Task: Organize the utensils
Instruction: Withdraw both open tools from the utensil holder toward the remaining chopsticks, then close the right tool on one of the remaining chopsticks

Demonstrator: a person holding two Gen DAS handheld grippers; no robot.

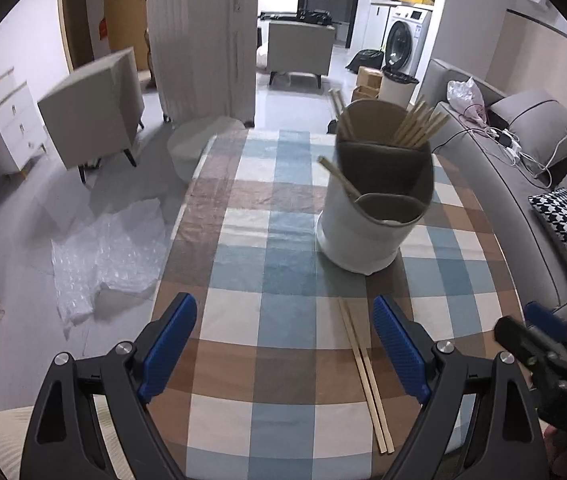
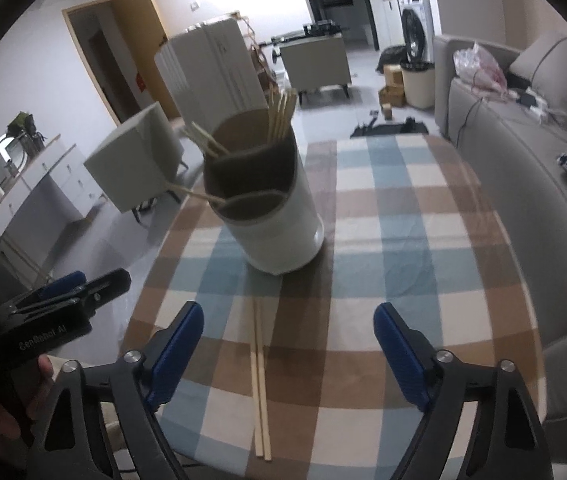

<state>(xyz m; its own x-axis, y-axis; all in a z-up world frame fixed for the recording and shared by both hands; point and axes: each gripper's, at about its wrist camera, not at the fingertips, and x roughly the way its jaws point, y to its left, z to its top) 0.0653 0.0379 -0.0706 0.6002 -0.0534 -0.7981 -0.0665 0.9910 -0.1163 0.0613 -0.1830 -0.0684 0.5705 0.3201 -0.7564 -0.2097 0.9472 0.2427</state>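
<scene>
Blue pads (image 1: 169, 344) of the left gripper (image 1: 283, 344) up close, spread wide, nothing between them but checked cloth (image 1: 243, 240). Same deal with the right gripper (image 2: 288, 354): spread wide, gripping nothing, though the chopsticks (image 2: 260, 384) lie on the cloth inside its gap, closer to the left pad. From the left view, that pair of chopsticks (image 1: 363, 372) sits just inside the right-side pad, side by side, touching or nearly so. Holder (image 1: 375, 196) farther back on the table, upright, three compartments, more sticks already leaning out of the back one and a couple poking out to the side. Risks from here, just guessing: thin flat sticks on cloth, so easy to pinch only one and leave the other, or scissor them apart on closing. Could also snag the cloth and drag it, holder and all. Both grippers crowding the same spot near the table edge, so possible bump between them. Sticks close to the near edge too, so a nudge might roll them off.
</scene>
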